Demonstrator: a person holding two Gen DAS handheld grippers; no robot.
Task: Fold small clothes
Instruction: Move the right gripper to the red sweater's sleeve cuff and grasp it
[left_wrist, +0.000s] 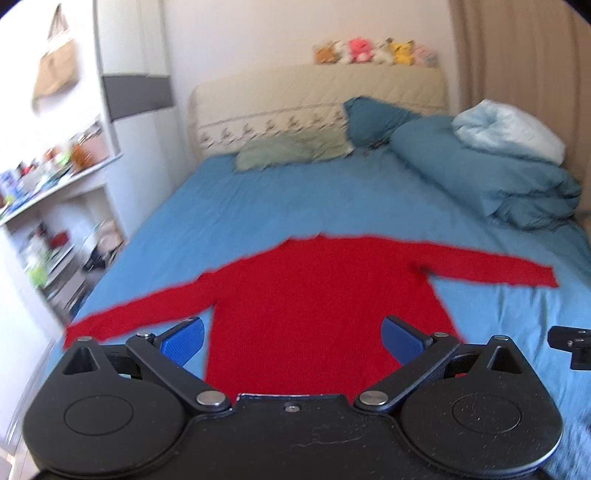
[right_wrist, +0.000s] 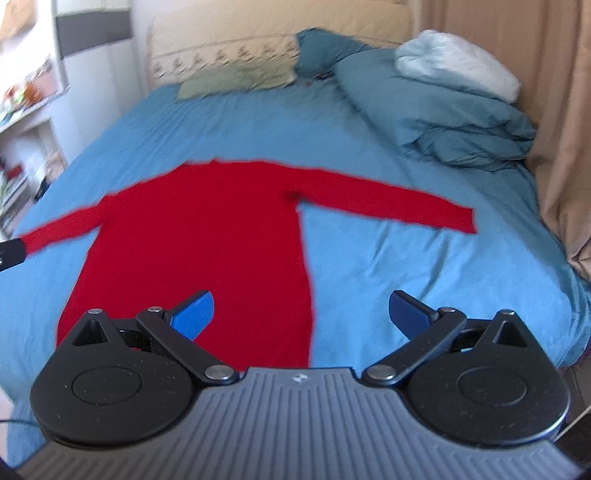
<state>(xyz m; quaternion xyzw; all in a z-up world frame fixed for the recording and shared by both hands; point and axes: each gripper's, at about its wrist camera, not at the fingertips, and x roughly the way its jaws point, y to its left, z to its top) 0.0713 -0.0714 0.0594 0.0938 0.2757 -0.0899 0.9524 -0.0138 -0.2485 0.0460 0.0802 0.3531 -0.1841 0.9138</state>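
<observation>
1. Bedroom walls and a beige curtain (right_wrist: 565, 129) frame both views, with cluttered shelves (left_wrist: 55, 206) at the left edge.
2. Blue bed (left_wrist: 332, 199) fills the middle of each frame, its cream headboard (left_wrist: 317, 96) at the top.
3. Folded blue duvet (left_wrist: 491, 177) sits upper right, a pale blanket (left_wrist: 509, 129) on top of it.
4. Red sweater (left_wrist: 317, 295) lies flat on the bed at frame centre, sleeves spread out left and right, hem toward the bottom.
5. Left gripper (left_wrist: 293, 338) hovers over the hem at lower centre, blue pads (left_wrist: 183, 339) spread wide, nothing between them.
6. Right gripper (right_wrist: 301, 315) hangs over the sweater's right edge, jaws equally wide apart and empty.
7. Green pillow (left_wrist: 288, 151) rests by the headboard.
8. Plush toys (left_wrist: 376, 51) line the headboard top; details are blurred.
</observation>
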